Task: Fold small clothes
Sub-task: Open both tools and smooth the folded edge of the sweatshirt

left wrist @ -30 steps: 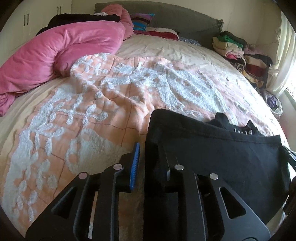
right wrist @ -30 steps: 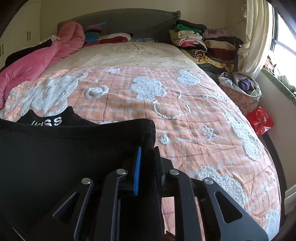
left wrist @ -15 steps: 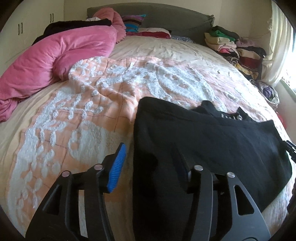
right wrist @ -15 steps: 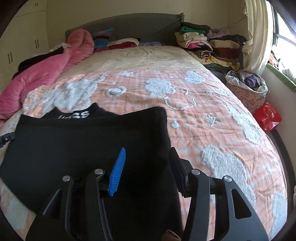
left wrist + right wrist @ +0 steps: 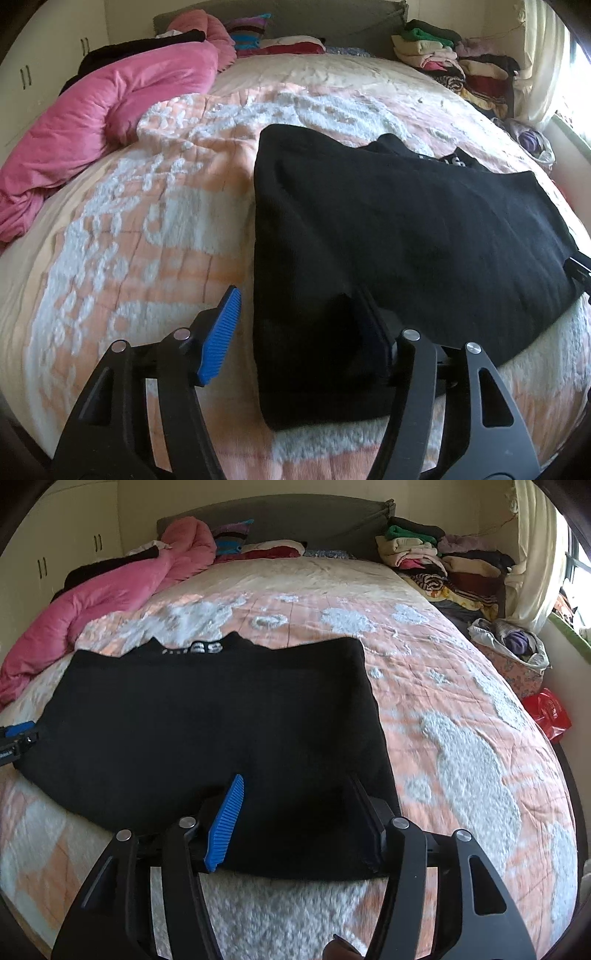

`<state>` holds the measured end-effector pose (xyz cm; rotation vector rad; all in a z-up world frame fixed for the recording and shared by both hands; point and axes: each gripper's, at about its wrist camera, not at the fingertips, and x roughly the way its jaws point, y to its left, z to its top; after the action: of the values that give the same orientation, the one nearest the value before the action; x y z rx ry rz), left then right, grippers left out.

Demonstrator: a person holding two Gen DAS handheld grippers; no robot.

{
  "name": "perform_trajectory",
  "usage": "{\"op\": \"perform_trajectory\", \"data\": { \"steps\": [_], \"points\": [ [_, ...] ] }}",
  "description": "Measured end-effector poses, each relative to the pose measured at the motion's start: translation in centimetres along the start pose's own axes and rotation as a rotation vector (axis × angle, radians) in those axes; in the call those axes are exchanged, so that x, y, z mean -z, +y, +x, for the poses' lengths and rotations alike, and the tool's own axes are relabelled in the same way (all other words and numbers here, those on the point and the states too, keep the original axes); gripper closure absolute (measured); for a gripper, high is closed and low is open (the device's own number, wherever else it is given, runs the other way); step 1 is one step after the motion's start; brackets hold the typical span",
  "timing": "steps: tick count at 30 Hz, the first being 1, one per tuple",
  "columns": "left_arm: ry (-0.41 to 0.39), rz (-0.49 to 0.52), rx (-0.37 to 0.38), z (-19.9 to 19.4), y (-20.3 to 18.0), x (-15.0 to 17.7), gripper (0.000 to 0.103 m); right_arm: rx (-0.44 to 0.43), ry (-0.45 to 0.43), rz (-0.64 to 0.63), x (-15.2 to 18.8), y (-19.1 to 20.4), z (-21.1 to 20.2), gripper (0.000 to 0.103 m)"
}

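Opening, both grippers: left gripper (image 5: 299, 334) & right gripper (image 5: 297, 819) straddle black garment (image 5: 207, 716) corners, pads off cloth.

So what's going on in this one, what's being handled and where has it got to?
A person with a gripper in each hand is folding a black garment on a bed with a peach and white bedspread. The garment lies flat, folded over, white lettering showing at its far edge. The left gripper and right gripper sit at its two near corners with jaws opening, pads off the cloth. Neither is gripping it.
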<state>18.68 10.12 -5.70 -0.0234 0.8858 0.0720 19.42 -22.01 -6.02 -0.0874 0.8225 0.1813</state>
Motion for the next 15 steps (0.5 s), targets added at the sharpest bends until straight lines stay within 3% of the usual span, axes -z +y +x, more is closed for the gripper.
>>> {"op": "perform_trajectory", "data": {
  "steps": [5, 7, 15],
  "points": [
    [0.005, -0.006, 0.003, -0.5, 0.1, 0.9, 0.047, -0.006, 0.001, 0.014, 1.1, -0.1, -0.5, 0.047],
    [0.002, -0.011, -0.002, -0.8, 0.2, 1.2, 0.042, -0.013, 0.003, 0.02, 1.5, -0.2, -0.9, 0.047],
    [0.01, -0.037, -0.009, -1.9, 1.1, 2.3, 0.03, -0.034, -0.012, 0.043, 2.0, -0.4, -2.4, 0.028]
  ]
}}
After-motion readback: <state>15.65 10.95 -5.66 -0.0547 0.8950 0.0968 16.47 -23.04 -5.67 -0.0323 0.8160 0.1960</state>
